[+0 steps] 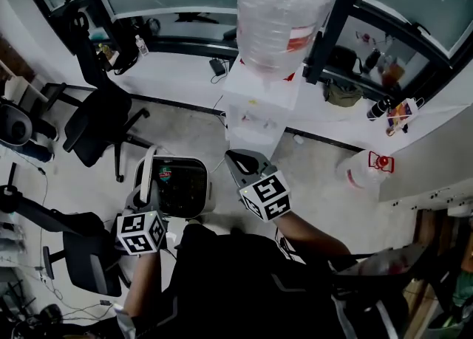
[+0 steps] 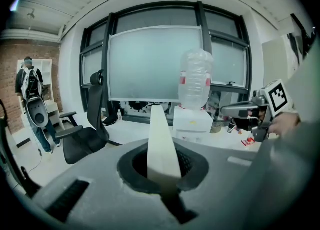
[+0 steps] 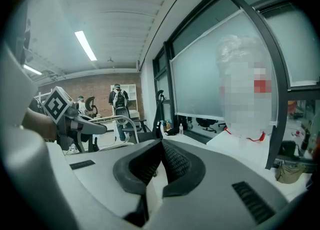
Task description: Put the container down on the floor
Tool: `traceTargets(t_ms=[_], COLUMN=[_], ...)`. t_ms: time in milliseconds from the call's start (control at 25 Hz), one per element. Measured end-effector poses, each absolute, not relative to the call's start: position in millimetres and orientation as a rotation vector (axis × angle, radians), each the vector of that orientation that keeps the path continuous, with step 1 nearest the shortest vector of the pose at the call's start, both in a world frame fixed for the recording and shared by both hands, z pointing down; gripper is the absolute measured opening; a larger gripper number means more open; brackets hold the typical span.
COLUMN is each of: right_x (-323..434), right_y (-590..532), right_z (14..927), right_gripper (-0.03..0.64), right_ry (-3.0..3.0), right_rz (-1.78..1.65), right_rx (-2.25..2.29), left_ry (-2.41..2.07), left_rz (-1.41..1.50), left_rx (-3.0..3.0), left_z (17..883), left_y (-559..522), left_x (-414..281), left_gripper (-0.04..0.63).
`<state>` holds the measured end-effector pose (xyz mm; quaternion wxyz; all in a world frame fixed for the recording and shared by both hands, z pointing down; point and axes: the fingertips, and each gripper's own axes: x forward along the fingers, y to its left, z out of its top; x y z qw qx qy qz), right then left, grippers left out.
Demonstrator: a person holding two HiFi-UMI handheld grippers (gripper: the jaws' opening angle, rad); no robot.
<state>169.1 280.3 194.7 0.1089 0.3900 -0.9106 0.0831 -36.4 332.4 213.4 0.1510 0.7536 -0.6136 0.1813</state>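
Cream-white handle (image 2: 159, 144) of the container (image 1: 181, 188) is clamped in the left tool (image 2: 163, 174). The jaws are fully closed on it, and the strap runs up and away between the pads. The container is dark-bodied with a pale rim and sits just ahead of that tool, slightly to its right. Cannot tell whether its base meets the floor (image 1: 318, 164).

Right tool (image 3: 161, 145) has its jaws pressed together with nothing between them. It is just right of the container and apart from it.

Ahead of both tools stands a white water dispenser (image 1: 255, 108) with a clear bottle (image 1: 281, 12) on top. A black office chair (image 1: 100, 120) is off to the left tool's left. A person (image 2: 30, 88) stands far off on that same side.
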Motion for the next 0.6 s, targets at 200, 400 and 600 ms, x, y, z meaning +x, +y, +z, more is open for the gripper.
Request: traceTargets(t_ms=[200, 400, 600], right_x=[164.6, 143.5, 116.9], right_y=[255.4, 224.5, 185.3], right_z=[197.9, 197.1, 197.9], right_gripper=[0.003, 0.003, 0.003], right_ry=[-2.644, -2.626, -2.595], right_rz=[0.245, 0.232, 0.245], right_rx=[1.2, 1.235, 1.263], left_ry=[-1.713, -1.666, -1.613], left_rz=[0.51, 0.53, 0.552], left_rx=[2.207, 2.262, 2.312], left_z=[220.7, 226.3, 230.2], left_y=[302.6, 263.2, 217.4], left_x=[-36.5, -49.8, -70.3], left_gripper=[0.009, 0.009, 0.009])
